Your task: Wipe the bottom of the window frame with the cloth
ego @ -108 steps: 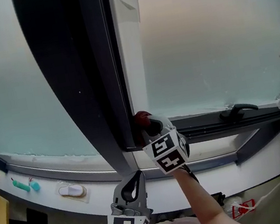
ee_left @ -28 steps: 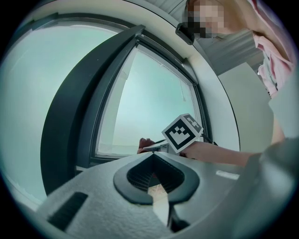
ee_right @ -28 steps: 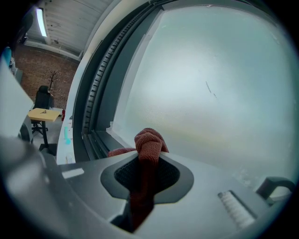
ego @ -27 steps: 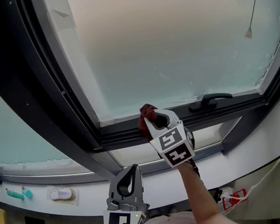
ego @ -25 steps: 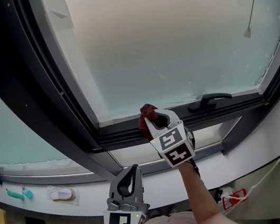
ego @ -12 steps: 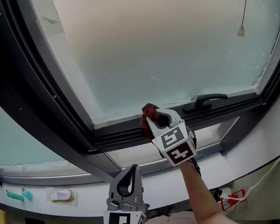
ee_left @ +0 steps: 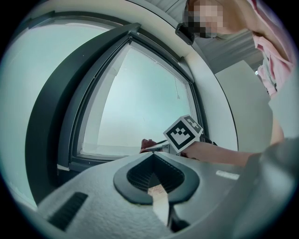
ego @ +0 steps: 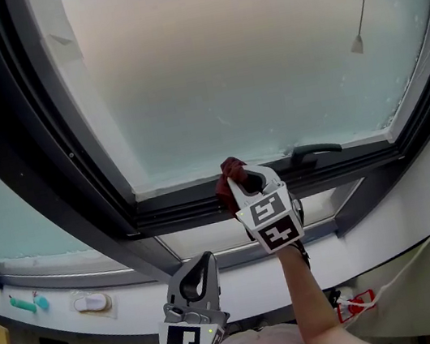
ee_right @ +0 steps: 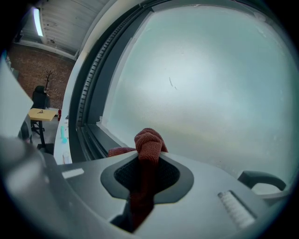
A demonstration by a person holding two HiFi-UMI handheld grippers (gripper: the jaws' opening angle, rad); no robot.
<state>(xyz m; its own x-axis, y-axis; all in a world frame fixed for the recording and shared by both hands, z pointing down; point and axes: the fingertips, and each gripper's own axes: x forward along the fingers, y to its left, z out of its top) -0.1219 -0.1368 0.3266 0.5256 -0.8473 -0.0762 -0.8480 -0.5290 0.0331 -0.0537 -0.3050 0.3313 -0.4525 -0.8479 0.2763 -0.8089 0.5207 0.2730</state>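
My right gripper (ego: 235, 175) is shut on a dark red cloth (ego: 228, 181), bunched at the jaw tips and pressed on the dark bottom rail of the window frame (ego: 180, 208). In the right gripper view the cloth (ee_right: 148, 144) pokes out between the closed jaws in front of the frosted pane. My left gripper (ego: 195, 271) hangs lower, below the white sill (ego: 210, 238), its jaws closed with nothing in them. The left gripper view shows the right gripper's marker cube (ee_left: 184, 133) and the cloth (ee_left: 147, 144) at the frame.
A black window handle (ego: 315, 151) sits on the bottom rail just right of the cloth. A pull cord with a weight (ego: 359, 43) hangs at the upper right. A thick dark mullion (ego: 23, 159) runs at the left. Small objects (ego: 89, 301) lie on the ledge at lower left.
The right gripper with the cloth has slid rightward along the bottom rail, away from the left corner toward the handle. The left gripper has stayed low.
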